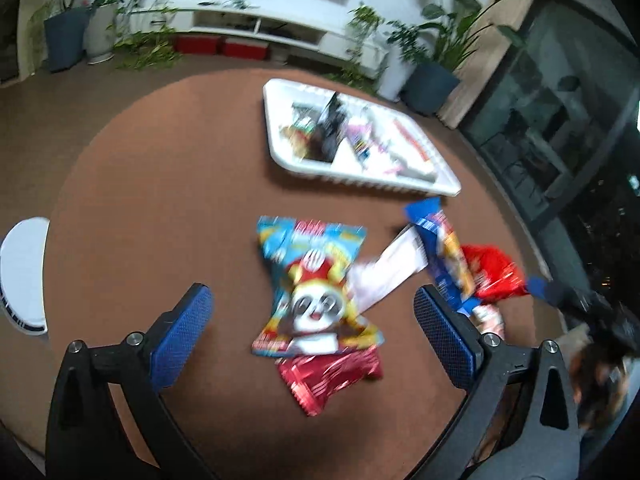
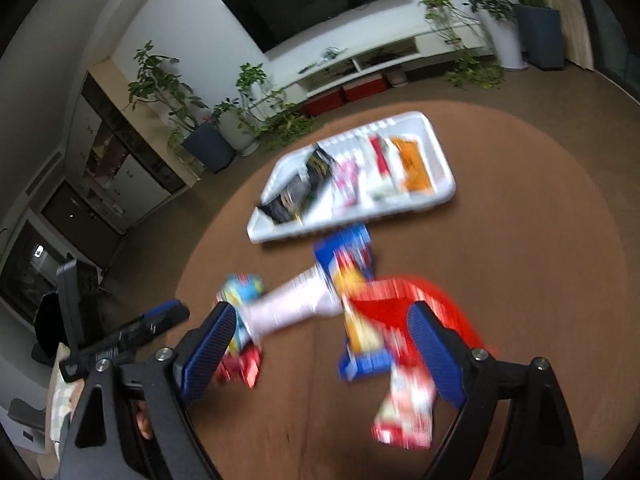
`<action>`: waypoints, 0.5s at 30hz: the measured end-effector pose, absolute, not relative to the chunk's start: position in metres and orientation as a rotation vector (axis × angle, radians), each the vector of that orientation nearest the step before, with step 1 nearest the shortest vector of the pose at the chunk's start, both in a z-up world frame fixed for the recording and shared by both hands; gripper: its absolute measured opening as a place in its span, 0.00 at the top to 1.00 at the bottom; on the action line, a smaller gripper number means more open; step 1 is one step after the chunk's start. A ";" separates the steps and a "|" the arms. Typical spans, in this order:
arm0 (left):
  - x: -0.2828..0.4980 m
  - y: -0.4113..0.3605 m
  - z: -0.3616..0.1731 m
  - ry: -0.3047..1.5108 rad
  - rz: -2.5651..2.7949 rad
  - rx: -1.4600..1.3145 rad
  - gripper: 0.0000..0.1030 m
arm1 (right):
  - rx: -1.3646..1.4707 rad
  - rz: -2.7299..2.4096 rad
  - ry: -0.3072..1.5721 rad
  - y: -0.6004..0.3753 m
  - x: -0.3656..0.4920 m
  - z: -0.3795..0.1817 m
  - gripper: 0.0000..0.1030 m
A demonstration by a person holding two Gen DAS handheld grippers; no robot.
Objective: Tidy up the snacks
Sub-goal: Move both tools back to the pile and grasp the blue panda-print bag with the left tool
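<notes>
A pile of loose snack packs lies on the round brown table [image 1: 160,200]. My left gripper [image 1: 312,292] stands open above a panda-printed bag [image 1: 316,288], which overlaps a dark red packet [image 1: 328,376]; neither pad touches them. To the right lie a white packet [image 1: 388,268], a blue packet [image 1: 444,248] and a red bag [image 1: 492,272]. My right gripper [image 2: 322,312] is open over the white packet [image 2: 296,304], with the blue packet [image 2: 352,280] and red bag [image 2: 400,304] beside it. Behind them, a white tray [image 1: 360,182] [image 2: 352,220] holds several packets.
A red-and-white packet [image 2: 408,408] lies near the table's front edge. A white stool [image 1: 24,276] stands left of the table. Potted plants [image 1: 432,80] and a low white cabinet [image 1: 280,28] line the far wall. Bare table surface shows left of the pile.
</notes>
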State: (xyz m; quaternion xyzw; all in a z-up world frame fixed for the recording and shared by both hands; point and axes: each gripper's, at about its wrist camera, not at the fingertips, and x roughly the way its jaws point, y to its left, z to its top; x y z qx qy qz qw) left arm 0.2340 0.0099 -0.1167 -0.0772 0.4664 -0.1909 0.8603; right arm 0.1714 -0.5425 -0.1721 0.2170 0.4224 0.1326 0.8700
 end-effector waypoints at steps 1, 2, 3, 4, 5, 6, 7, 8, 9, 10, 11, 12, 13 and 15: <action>0.232 0.009 -0.120 0.989 -0.396 -0.154 0.01 | 0.457 0.268 0.890 -0.542 0.160 -0.179 0.13; 0.231 0.007 -0.122 0.993 -0.396 -0.145 0.01 | 0.455 0.263 0.895 -0.541 0.152 -0.184 0.13; 0.229 0.004 -0.123 0.993 -0.391 -0.123 0.01 | 0.444 0.255 0.899 -0.539 0.142 -0.190 0.13; 0.229 0.001 -0.123 0.995 -0.382 -0.099 0.01 | 0.434 0.248 0.900 -0.538 0.135 -0.193 0.13; 0.231 0.000 -0.122 0.998 -0.376 -0.085 0.01 | 0.421 0.241 0.900 -0.537 0.130 -0.197 0.13; 0.232 -0.001 -0.122 0.998 -0.370 -0.070 0.01 | 0.406 0.231 0.905 -0.538 0.124 -0.201 0.13; 0.237 -0.003 -0.121 0.999 -0.365 -0.057 0.01 | 0.403 0.223 0.910 -0.539 0.123 -0.201 0.13; 0.241 -0.005 -0.121 1.007 -0.357 -0.038 0.01 | 0.405 0.216 0.913 -0.541 0.121 -0.203 0.13; 0.247 -0.008 -0.122 1.025 -0.352 -0.015 0.01 | 0.410 0.207 0.916 -0.543 0.121 -0.205 0.13; 0.253 -0.011 -0.124 1.044 -0.356 0.005 0.02 | 0.416 0.196 0.920 -0.548 0.120 -0.207 0.14; 0.257 -0.014 -0.126 1.059 -0.363 0.023 0.02 | 0.416 0.192 0.919 -0.549 0.121 -0.206 0.14; 0.262 -0.018 -0.128 1.069 -0.362 0.043 0.02 | 0.414 0.189 0.917 -0.550 0.121 -0.206 0.14; 0.264 -0.020 -0.131 1.075 -0.356 0.057 0.02 | 0.410 0.188 0.916 -0.550 0.122 -0.205 0.14; 0.269 -0.020 -0.134 1.081 -0.346 0.058 0.06 | 0.404 0.189 0.917 -0.549 0.119 -0.207 0.14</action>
